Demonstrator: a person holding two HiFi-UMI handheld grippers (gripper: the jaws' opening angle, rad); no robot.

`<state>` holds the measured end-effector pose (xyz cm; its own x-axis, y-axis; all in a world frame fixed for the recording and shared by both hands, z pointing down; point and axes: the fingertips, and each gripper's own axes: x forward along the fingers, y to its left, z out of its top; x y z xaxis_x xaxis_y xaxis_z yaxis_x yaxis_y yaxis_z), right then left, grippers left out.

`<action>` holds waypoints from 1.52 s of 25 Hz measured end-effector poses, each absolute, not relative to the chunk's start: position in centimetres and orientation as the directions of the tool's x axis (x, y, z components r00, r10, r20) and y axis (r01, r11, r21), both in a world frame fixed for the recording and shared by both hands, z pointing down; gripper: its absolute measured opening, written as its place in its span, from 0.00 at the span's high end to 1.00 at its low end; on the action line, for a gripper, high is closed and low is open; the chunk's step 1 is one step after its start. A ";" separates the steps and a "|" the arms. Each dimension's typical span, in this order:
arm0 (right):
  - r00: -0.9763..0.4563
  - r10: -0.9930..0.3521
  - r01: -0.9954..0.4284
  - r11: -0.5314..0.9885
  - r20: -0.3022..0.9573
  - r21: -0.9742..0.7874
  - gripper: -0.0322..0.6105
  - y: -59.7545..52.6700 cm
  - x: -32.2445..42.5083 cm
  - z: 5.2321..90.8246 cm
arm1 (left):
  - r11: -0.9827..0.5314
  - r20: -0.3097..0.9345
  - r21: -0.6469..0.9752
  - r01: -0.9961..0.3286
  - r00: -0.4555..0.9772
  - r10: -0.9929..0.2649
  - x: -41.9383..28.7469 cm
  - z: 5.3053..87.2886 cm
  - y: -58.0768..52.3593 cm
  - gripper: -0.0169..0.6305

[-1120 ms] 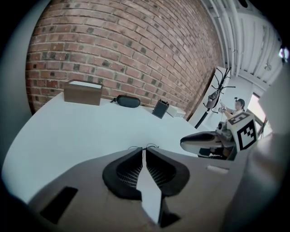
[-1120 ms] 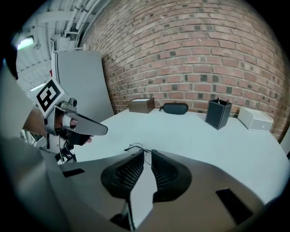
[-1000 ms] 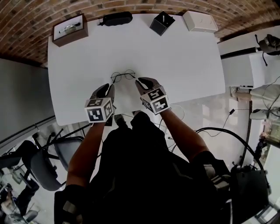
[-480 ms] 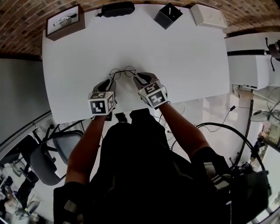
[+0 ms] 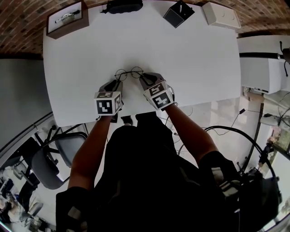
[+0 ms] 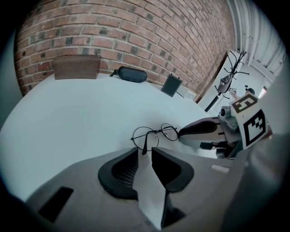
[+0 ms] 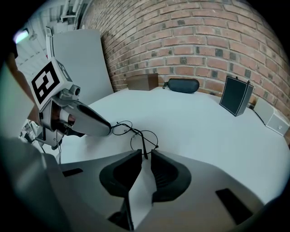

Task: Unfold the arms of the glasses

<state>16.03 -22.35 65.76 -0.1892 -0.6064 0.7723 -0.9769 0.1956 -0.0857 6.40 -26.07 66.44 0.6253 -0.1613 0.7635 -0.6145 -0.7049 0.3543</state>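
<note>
Thin dark wire makes up the glasses (image 5: 128, 73), which lie on the white table (image 5: 190, 59) near its front edge, just ahead of the person's two grippers. Their long axis runs left to right across the table, the two round lenses side by side. Both arms point back toward the person.

On the left, the left gripper (image 5: 116, 84) angles down at the table. Its claw is spread, and the tip of the left arm lies in the gap between the dark pads without being pressed. To the right, the right gripper (image 5: 144, 78) slants down the same way. Its claw stands only narrowly apart, and the end of the right arm runs into that gap, loose between the pads rather than pinched. The two grippers sit close together, with the frame touching the table just in front of them.

Along the far edge by the brick wall (image 6: 136, 36), from left to right:
- A wooden box (image 5: 65, 18) sits at the corner, with a small silvery object lying on its pale lining.
- A black glasses case (image 5: 122, 6) comes next, closed.
- A black box (image 5: 178, 13) stands open at the top; I cannot make out what it holds.
- A white box (image 5: 220, 15) is last, shut.
</note>
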 end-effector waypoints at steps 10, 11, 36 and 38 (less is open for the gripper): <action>-0.152 -0.584 -0.972 0.236 0.797 -0.012 0.89 -22.4 15.9 65.8 | -0.734 0.782 0.334 -0.591 0.609 -0.135 6.7 66.5 -25.7 0.86; -0.150 -0.583 -0.972 0.236 0.798 -0.010 0.90 -22.4 15.9 65.8 | -0.738 0.782 0.332 -0.588 0.608 -0.133 6.8 66.5 -25.6 0.87; -0.153 -0.679 -0.967 0.253 0.718 0.033 0.92 -21.6 13.8 62.2 | -0.830 0.745 0.268 -0.489 0.652 -0.143 6.5 64.3 -24.1 0.92; -0.169 -0.687 -0.962 0.270 0.706 0.032 0.92 -21.4 13.2 61.9 | -0.837 0.743 0.264 -0.479 0.655 -0.140 6.5 64.1 -23.7 0.92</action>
<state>13.18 -21.44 61.89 -0.1694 -0.6874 0.7063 -0.9624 0.2699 0.0318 6.52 -23.72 64.13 0.6546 -0.1403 0.7428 -0.4790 -0.8372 0.2640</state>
